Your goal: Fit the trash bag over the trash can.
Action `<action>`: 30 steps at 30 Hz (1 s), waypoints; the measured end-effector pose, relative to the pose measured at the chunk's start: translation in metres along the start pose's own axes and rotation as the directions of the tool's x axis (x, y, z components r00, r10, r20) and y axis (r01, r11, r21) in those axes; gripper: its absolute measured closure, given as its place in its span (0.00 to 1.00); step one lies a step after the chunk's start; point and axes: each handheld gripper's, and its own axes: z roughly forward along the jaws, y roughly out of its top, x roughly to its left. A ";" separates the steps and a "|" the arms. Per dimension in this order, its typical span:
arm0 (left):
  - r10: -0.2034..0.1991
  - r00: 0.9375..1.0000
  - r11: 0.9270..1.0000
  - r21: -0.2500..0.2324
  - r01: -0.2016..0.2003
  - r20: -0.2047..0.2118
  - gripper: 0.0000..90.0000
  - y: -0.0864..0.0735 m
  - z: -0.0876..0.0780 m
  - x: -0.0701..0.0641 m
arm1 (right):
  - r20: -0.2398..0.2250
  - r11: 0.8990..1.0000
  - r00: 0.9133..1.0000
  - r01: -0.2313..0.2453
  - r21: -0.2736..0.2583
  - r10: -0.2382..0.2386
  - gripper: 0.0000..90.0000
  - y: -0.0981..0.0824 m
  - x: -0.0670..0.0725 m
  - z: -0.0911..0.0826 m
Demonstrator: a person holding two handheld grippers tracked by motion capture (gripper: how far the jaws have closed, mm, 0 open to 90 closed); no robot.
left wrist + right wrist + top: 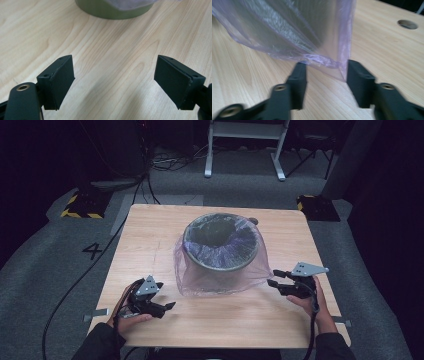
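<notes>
Bag over the bin – both tongs apart

Bin [221,242] sits mid-table, bag [200,277] draped loose; left tongs [167,306] empty, right tongs [325,75] straddle the bag's corner – a hasty pinch may miss the film or tear it.

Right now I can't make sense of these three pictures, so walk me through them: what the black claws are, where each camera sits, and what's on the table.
A person sits at a wooden table with a hand-held two-jaw tool in each hand: the left gripper and the right gripper. One camera looks down from above. The other two ride on the grippers and look along their black jaws. On the table stands a round green bin with a thin purple plastic bag draped inside and over its rim. The left gripper's jaws stand open over bare wood. The right gripper's jaws are open too, with a corner of the bag at their tips, not clamped.
</notes>
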 end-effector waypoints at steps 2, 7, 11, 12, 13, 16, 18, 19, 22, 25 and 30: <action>-0.012 1.000 1.000 0.020 0.012 0.003 0.18 -0.002 0.001 0.002 | 0.015 1.000 1.000 -0.012 -0.013 0.012 0.46 0.001 -0.002 -0.010; -0.016 1.000 0.999 0.048 0.015 0.004 0.18 -0.005 0.003 0.005 | 0.018 1.000 1.000 -0.012 -0.019 0.012 0.33 0.001 -0.002 -0.022; -0.001 1.000 0.997 0.076 0.000 0.010 0.18 -0.007 0.007 0.005 | 0.024 0.999 1.000 -0.015 -0.043 0.017 0.25 0.004 -0.001 -0.030; 0.003 1.000 0.997 0.081 -0.003 0.009 0.18 -0.007 0.008 0.006 | 0.014 0.998 1.000 -0.020 -0.064 0.021 0.24 0.007 0.000 -0.033; 0.000 1.000 0.996 0.086 -0.001 0.008 0.18 -0.008 0.008 0.006 | 0.002 0.996 1.000 -0.022 -0.083 0.022 0.23 0.010 0.001 -0.036; -0.005 1.000 0.996 0.092 0.005 0.006 0.18 -0.009 0.010 0.009 | 0.029 0.994 1.000 0.000 -0.109 0.003 0.22 0.024 0.008 -0.042; -0.009 1.000 0.996 0.094 0.009 0.005 0.18 -0.010 0.011 0.010 | 0.040 0.993 0.999 0.036 -0.113 -0.031 0.23 0.038 0.013 -0.045; -0.009 1.000 0.995 0.097 0.009 0.005 0.18 -0.010 0.011 0.010 | 0.047 0.991 0.998 0.051 -0.121 -0.045 0.24 0.046 0.016 -0.047; -0.009 1.000 0.995 0.095 0.009 0.003 0.17 -0.010 0.012 0.010 | 0.038 0.985 0.996 0.082 -0.150 -0.077 0.24 0.075 0.022 -0.051; -0.009 1.000 0.996 0.087 0.008 0.001 0.17 -0.010 0.014 0.011 | 0.020 0.979 0.995 0.103 -0.177 -0.102 0.23 0.107 0.027 -0.052; 0.012 1.000 0.997 0.079 -0.011 -0.012 0.16 -0.010 0.016 0.010 | 0.008 0.974 0.990 0.137 -0.180 -0.138 0.23 0.155 0.035 -0.038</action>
